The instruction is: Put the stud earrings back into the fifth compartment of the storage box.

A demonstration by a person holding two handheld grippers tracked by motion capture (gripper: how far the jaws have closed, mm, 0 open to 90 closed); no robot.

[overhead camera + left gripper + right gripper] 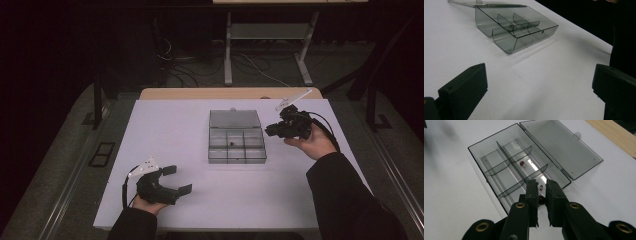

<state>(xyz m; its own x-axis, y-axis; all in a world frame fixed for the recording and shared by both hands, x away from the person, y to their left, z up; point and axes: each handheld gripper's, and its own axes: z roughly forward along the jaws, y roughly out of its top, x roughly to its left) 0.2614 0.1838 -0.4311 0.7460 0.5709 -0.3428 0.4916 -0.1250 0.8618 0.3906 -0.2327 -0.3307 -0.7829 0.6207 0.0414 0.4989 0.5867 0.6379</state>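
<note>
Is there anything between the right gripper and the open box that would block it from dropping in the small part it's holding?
Nothing visible blocks it. The right gripper holds a small part just above the open box's near edge, with the lid folded back.

No readable text, labels, brands or nos. anywhere: none on the clear plastic box (524, 167), table or grippers.

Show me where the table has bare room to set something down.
Bare white table runs left of the clear box, up to the left claw. Another free strip lies in front of the box, between both forearms. It is crowded at the box's right side, where the right claw hovers.
</note>
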